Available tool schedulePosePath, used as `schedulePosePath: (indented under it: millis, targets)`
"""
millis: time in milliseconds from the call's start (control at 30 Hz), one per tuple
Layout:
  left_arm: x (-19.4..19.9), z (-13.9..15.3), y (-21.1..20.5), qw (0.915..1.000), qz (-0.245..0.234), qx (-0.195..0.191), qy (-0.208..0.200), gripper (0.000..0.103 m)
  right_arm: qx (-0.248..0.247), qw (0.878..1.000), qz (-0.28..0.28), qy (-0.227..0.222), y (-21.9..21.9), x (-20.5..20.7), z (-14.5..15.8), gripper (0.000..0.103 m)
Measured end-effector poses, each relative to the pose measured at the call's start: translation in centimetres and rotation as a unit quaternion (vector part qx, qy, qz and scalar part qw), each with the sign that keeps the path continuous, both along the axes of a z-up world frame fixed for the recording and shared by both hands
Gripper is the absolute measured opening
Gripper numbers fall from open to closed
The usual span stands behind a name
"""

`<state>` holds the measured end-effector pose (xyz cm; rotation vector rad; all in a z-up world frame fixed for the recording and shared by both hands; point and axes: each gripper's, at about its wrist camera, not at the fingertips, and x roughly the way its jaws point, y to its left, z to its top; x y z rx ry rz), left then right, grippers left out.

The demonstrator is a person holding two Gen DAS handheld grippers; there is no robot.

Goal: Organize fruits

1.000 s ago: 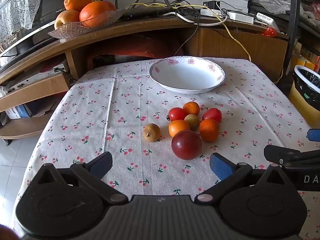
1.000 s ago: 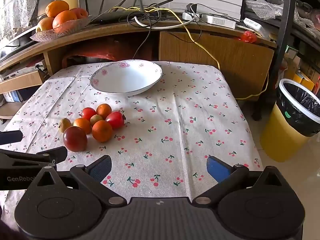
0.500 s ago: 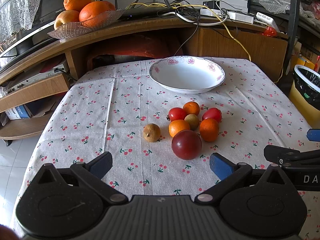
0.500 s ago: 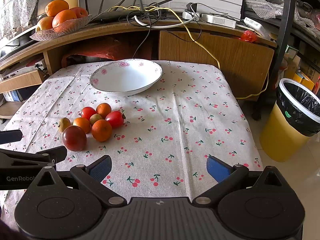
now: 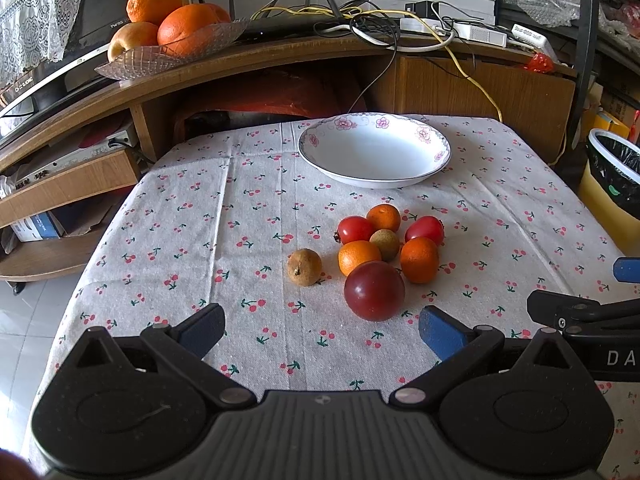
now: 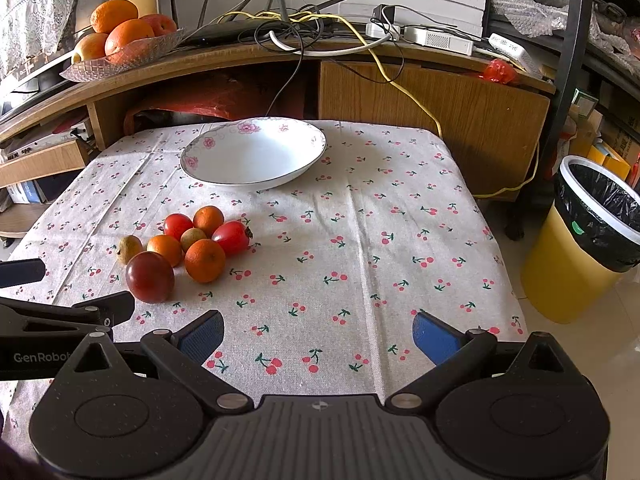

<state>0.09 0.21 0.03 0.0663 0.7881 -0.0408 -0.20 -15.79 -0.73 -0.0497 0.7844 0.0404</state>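
Note:
A cluster of small fruits lies mid-table: a dark red plum (image 5: pixel 374 290) (image 6: pixel 150 277) nearest me, three oranges such as one (image 5: pixel 419 259) (image 6: pixel 205 260), two red tomatoes (image 5: pixel 355 229) (image 5: pixel 425 229), and a small brown fruit (image 5: pixel 385 244). Another brown fruit (image 5: pixel 304 267) (image 6: pixel 129 249) sits apart to the left. An empty white floral bowl (image 5: pixel 374 156) (image 6: pixel 253 158) stands behind them. My left gripper (image 5: pixel 322 328) is open, just short of the plum. My right gripper (image 6: pixel 318 332) is open over bare cloth, right of the fruits.
The table wears a cherry-print cloth (image 6: pixel 360 240). A glass dish of oranges and apples (image 5: pixel 168 36) sits on the wooden shelf behind, beside tangled cables (image 5: pixel 360 24). A yellow bin with a black liner (image 6: pixel 580 240) stands off the table's right side.

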Motion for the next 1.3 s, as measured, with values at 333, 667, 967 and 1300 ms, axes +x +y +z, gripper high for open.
schedulePosePath:
  millis: [333, 667, 967, 1300]
  targets:
    - [0.0, 0.0, 0.0, 1.0, 0.0, 0.001, 0.0, 0.103, 0.0, 1.0, 0.0, 0.0, 0.0, 0.0, -0.1, 0.096]
    - [0.2, -0.4, 0.1, 1.0, -0.002, 0.003, 0.002, 0.103, 0.005, 1.0, 0.008, 0.01, 0.3, 0.3, -0.5, 0.092]
    - [0.8, -1.1, 0.0, 0.9999, -0.01, 0.004, 0.005, 0.103, 0.015, 1.0, 0.008, 0.024, 0.0, 0.9, -1.1, 0.091]
    - [2.2, -2.0, -0.1, 0.9995, -0.026, 0.005, 0.017, 0.102, 0.017, 0.999, 0.034, 0.028, 0.3, 2.5, -1.3, 0.087]
